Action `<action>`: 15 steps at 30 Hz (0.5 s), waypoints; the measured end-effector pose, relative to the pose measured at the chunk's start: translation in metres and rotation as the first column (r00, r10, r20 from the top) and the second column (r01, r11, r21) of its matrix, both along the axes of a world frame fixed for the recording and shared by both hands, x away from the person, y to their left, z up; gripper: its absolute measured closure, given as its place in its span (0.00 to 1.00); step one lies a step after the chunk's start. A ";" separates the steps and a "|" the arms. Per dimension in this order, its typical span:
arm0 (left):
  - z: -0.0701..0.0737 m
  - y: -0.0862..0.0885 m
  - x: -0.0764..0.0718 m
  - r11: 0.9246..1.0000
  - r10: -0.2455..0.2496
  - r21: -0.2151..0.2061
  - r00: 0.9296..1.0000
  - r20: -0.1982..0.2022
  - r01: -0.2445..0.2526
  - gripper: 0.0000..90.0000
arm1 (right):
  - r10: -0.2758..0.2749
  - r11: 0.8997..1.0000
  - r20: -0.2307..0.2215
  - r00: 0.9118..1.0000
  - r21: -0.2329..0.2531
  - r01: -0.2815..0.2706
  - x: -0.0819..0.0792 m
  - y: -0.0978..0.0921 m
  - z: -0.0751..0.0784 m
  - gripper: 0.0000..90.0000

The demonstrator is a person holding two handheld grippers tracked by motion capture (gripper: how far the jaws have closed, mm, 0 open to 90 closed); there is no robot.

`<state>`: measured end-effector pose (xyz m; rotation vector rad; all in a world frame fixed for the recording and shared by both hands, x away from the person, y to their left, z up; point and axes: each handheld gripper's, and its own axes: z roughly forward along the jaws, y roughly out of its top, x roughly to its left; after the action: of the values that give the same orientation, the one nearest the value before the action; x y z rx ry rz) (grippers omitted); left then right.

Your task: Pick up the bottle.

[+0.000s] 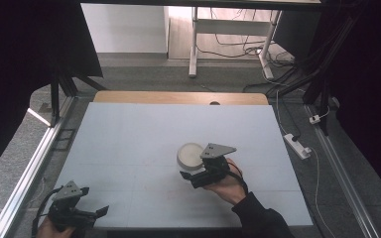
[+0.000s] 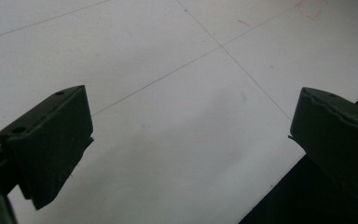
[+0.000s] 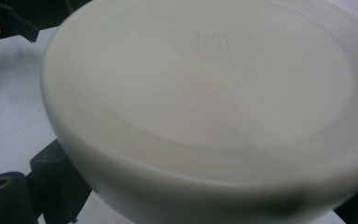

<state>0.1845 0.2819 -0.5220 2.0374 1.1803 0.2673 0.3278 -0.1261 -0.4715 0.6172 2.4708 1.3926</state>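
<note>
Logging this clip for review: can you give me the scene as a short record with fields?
surface: white table
object: white round bowl, apparently upside down, flat base facing the right gripper view
right gripper: at the bowl, jaws either side of it; grip not confirmed
left gripper: open, over bare table at its near left corner

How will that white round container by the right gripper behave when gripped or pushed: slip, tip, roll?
The white container looks like smooth moulded plastic, so probably stiff, fairly light, and somewhat slippery on the white table. It is low and wide, resting flat, so tipping or rolling seems unlikely. The right gripper has its jaws astride its wall; whether they touch it is unclear.
</note>
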 end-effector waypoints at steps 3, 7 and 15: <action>0.000 0.000 0.000 1.000 0.000 -0.001 1.000 0.000 0.000 0.00 | 0.006 1.000 0.003 1.000 -0.009 -0.006 0.003 0.006 -0.001 0.07; 0.000 0.000 0.000 1.000 0.001 -0.002 1.000 0.000 -0.001 0.00 | 0.012 1.000 0.006 1.000 -0.018 -0.012 0.007 0.013 -0.002 0.07; 0.000 0.000 0.001 1.000 -0.001 -0.001 1.000 -0.006 0.001 0.00 | 0.029 0.999 0.005 1.000 -0.024 -0.028 0.009 0.026 -0.002 0.07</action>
<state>0.1850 0.2820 -0.5222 2.0390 1.1829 0.2603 0.3367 -0.1005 -0.4736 0.5746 2.4976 1.3714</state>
